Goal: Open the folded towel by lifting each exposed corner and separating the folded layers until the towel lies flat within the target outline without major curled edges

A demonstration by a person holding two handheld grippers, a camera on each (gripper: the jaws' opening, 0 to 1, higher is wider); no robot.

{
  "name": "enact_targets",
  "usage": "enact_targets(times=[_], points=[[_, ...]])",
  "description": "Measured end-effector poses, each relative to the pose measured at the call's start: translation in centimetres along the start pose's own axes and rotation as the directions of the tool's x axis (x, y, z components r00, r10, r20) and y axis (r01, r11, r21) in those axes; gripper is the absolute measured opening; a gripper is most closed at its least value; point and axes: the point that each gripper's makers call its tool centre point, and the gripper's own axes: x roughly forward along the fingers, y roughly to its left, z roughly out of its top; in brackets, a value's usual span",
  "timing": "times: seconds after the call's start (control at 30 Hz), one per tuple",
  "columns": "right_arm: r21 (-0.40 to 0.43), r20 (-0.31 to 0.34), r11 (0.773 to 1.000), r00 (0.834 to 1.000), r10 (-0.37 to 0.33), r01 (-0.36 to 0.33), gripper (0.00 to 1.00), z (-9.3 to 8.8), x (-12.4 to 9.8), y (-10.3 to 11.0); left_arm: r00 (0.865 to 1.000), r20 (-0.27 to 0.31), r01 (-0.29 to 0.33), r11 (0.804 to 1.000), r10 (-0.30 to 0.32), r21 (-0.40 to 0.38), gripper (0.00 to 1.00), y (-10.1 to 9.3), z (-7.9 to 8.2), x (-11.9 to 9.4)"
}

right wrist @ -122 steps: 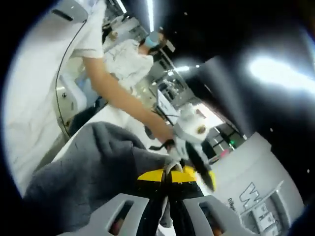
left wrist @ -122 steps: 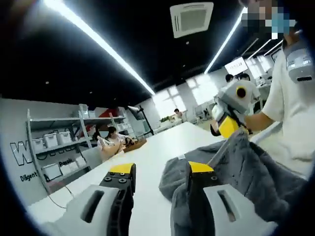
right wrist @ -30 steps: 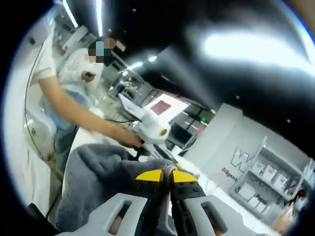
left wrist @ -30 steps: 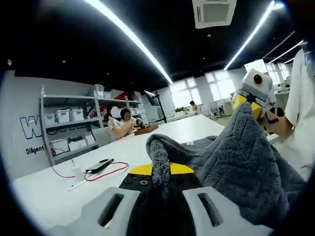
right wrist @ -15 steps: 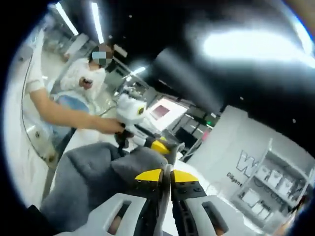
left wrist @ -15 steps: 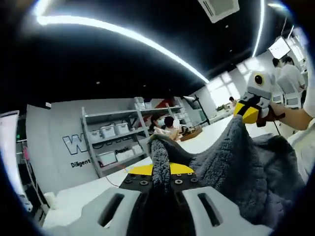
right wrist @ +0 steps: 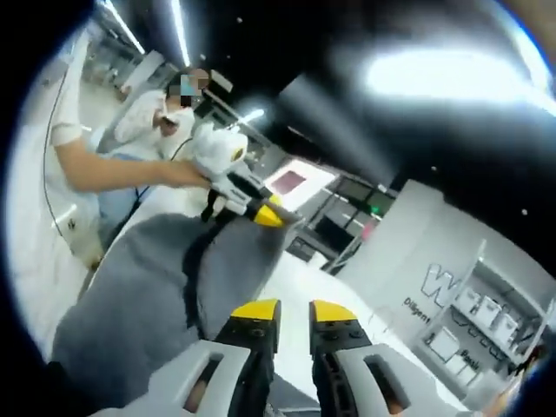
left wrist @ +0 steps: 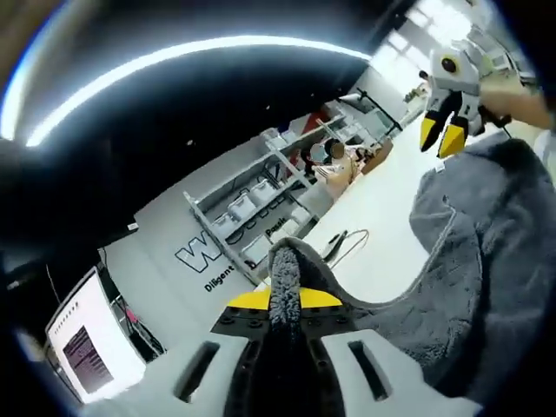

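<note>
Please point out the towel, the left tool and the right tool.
towel (left wrist: pixel 486 252), left gripper view: grey middle.
left tool (right wrist: pixel 276 215), right gripper view: yellow tips.
right tool (left wrist: pixel 441 137), left gripper view: between open tips.

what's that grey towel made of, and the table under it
The towel looks like thick, soft terry or microfibre cloth: matte grey, with a fuzzy pile along the edge pinched in the left gripper. The table seems to be smooth white laminate, though its true material is unclear.

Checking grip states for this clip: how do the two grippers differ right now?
The left gripper is shut on the towel, a grey fold pinched between its jaws; the right gripper is open, jaws apart with nothing between them. The left holds the cloth raised; the right hangs clear of it. Both have yellow-tipped black jaws.
</note>
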Motion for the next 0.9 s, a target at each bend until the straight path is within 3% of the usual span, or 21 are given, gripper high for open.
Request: enact_targets(times=[0.07, 0.13, 0.23, 0.3, 0.43, 0.47, 0.5, 0.53, 0.57, 0.63, 0.7, 0.77, 0.8, 0.83, 0.87, 0.9], points=[[-0.025, 0.001, 1.0, 1.0, 0.006, -0.006, 0.15, -0.5, -0.4, -0.4, 1.0, 0.007, -0.011, 1.0, 0.011, -0.011, 0.08, 0.3, 0.3, 0.0], [0.002, -0.032, 0.999, 0.998, -0.048, 0.048, 0.15, -2.1, -1.2, -2.1, 1.0, 0.011, -0.013, 1.0, 0.013, -0.021, 0.08, 0.6, 0.6, -0.1], [0.137, -0.157, 0.98, 0.98, -0.124, 0.145, 0.24, -6.6, -3.1, -4.7, 1.0, -0.02, -0.016, 1.0, 0.017, 0.011, 0.08, 0.9, 0.3, 0.0], [0.166, -0.231, 0.968, 0.961, -0.149, 0.19, 0.29, -8.7, -4.3, -5.7, 1.0, -0.02, -0.016, 1.0, 0.016, 0.007, 0.08, 1.0, 0.4, -0.1], [0.143, -0.234, 0.968, 0.958, -0.168, 0.205, 0.24, -10.2, -6.0, -6.9, 1.0, -0.009, -0.024, 0.999, 0.024, -0.023, 0.08, 1.4, 0.4, -0.4], [0.158, -0.251, 0.96, 0.949, -0.189, 0.233, 0.24, -11.2, -6.8, -7.6, 0.999, -0.025, -0.032, 0.999, 0.032, -0.035, 0.08, 1.7, 0.0, -0.5], [0.217, -0.292, 0.936, 0.934, -0.208, 0.276, 0.26, -12.6, -7.8, -8.1, 0.999, -0.038, -0.041, 0.997, 0.039, -0.067, 0.08, 1.9, -0.4, -0.6], [0.312, -0.318, 0.896, 0.923, -0.214, 0.315, 0.3, -13.6, -8.4, -8.4, 0.998, -0.046, -0.043, 0.995, 0.039, -0.089, 0.08, 2.1, -0.7, -0.8], [0.351, -0.322, 0.876, 0.921, -0.22, 0.332, 0.35, -13.7, -8.8, -8.7, 0.998, -0.046, -0.05, 0.995, 0.046, -0.086, 0.08, 2.4, -0.8, -0.9], [0.354, -0.298, 0.873, 0.925, -0.236, 0.336, 0.35, -13.4, -9.2, -9.3, 0.998, -0.048, -0.055, 0.996, 0.051, -0.077, 0.08, 2.6, -1.0, -1.1], [0.343, -0.252, 0.865, 0.923, -0.29, 0.366, 0.28, -12.9, -10.6, -10.7, 0.996, -0.051, -0.081, 0.994, 0.077, -0.079, 0.08, 3.4, -1.0, -1.6], [0.34, -0.259, 0.86, 0.918, -0.302, 0.379, 0.22, -13.6, -11.6, -11.2, 0.996, -0.049, -0.084, 0.992, 0.079, -0.097, 0.08, 3.7, -1.0, -1.9], [0.266, -0.357, 0.858, 0.871, -0.337, 0.44, 0.22, -15.9, -13.2, -11.8, 0.995, -0.052, -0.086, 0.991, 0.081, -0.104, 0.08, 3.9, -1.2, -2.0], [0.203, -0.387, 0.862, 0.846, -0.366, 0.465, 0.24, -17.0, -13.9, -12.2, 0.996, -0.052, -0.081, 0.992, 0.076, -0.098, 0.08, 4.0, -1.6, -2.1], [0.156, -0.398, 0.869, 0.835, -0.379, 0.469, 0.26, -18.0, -14.4, -12.3, 0.995, -0.064, -0.084, 0.992, 0.078, -0.097, 0.08, 4.2, -2.1, -2.2], [0.158, -0.402, 0.868, 0.834, -0.379, 0.47, 0.25, -18.3, -14.5, -12.2, 0.994, -0.072, -0.089, 0.991, 0.082, -0.1, 0.08, 4.3, -2.3, -2.3]])
